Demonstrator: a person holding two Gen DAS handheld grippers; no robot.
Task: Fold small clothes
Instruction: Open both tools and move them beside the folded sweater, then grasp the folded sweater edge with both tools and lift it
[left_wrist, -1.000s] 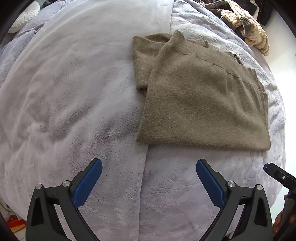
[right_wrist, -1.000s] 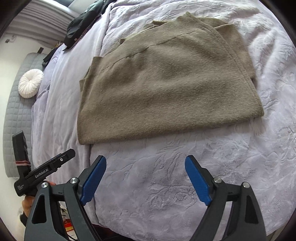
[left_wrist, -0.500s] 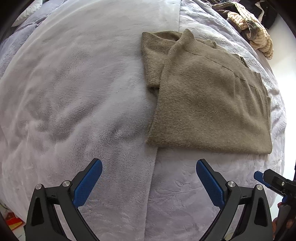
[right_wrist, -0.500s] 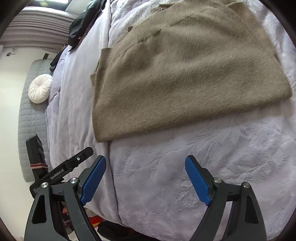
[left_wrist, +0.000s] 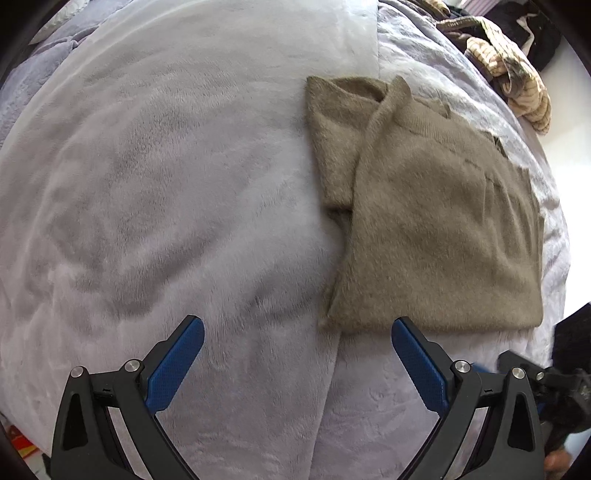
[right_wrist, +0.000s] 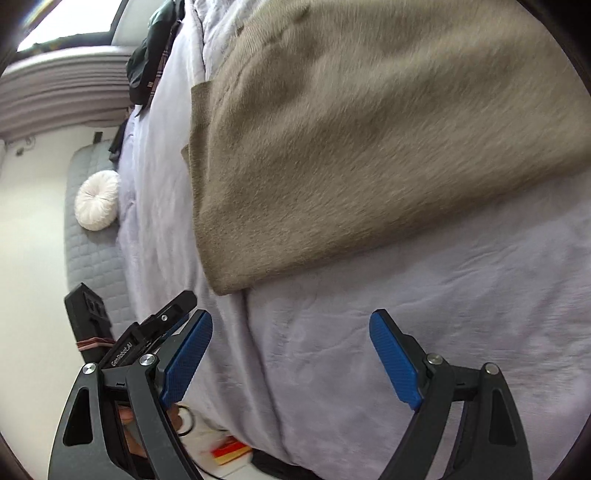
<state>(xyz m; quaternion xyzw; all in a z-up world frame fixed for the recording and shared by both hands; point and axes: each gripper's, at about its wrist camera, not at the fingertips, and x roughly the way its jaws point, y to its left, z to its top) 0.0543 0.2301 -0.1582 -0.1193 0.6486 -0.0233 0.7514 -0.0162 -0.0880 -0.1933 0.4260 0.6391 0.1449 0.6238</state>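
Observation:
An olive-brown knit sweater (left_wrist: 439, 229) lies folded flat on a pale lilac plush bedspread (left_wrist: 166, 184). A sleeve part (left_wrist: 332, 136) sticks out at its upper left. My left gripper (left_wrist: 297, 332) is open and empty, just short of the sweater's near-left corner. In the right wrist view the sweater (right_wrist: 369, 140) fills the upper half. My right gripper (right_wrist: 291, 325) is open and empty, just below the sweater's near corner. The left gripper's body (right_wrist: 147, 336) shows at the lower left of that view.
A pile of striped and dark clothes (left_wrist: 513, 70) lies at the bed's far right. A dark garment (right_wrist: 155, 55) lies at the far end of the bed. A white round cushion (right_wrist: 98, 201) sits on a grey quilted bench. The bed edge runs below both grippers.
Both grippers have moved in closer to the sweater's near edge. The right wrist view has tilted and closed in on the near corner. Both stay open.

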